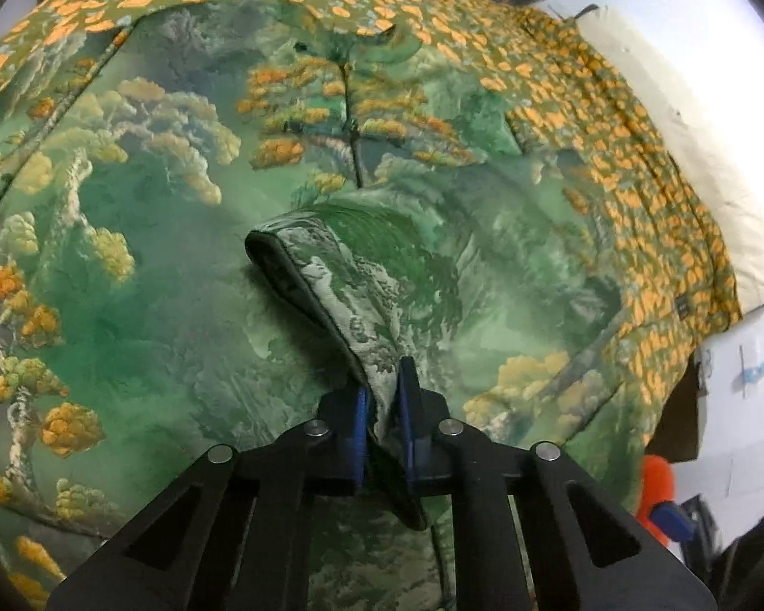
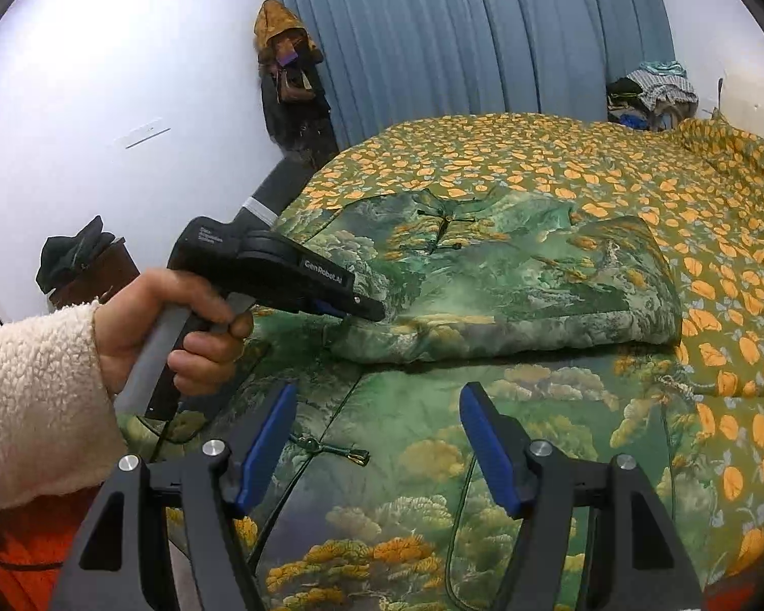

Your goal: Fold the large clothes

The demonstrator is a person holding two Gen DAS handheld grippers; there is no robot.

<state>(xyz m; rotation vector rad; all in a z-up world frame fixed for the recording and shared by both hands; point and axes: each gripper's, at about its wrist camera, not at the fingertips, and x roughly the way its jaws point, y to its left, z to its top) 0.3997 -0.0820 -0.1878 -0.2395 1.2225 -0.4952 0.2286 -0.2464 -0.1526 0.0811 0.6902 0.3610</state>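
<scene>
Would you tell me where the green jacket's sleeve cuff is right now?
In the left wrist view the sleeve cuff lies at centre on the green jacket, its fabric pinched in the left gripper; the orange-leaf bedspread surrounds the jacket.

Large green landscape-print padded garment (image 2: 433,458) lies spread on the orange-leaf-patterned bedspread (image 2: 636,188), its far part folded over toward 12 o'clock. Black left gripper with blue pads (image 1: 382,402) sits at the garment's 9 o'clock edge, clamped on a folded flap of the fabric. Black right gripper with blue pads (image 2: 377,438) hangs above the garment's near part at 6 o'clock, nothing between the pads. Pleated blue curtain (image 2: 458,40) behind the bed at 12. Pile of mixed clothes (image 2: 652,91) at 2, beyond the bed's far corner.
</scene>
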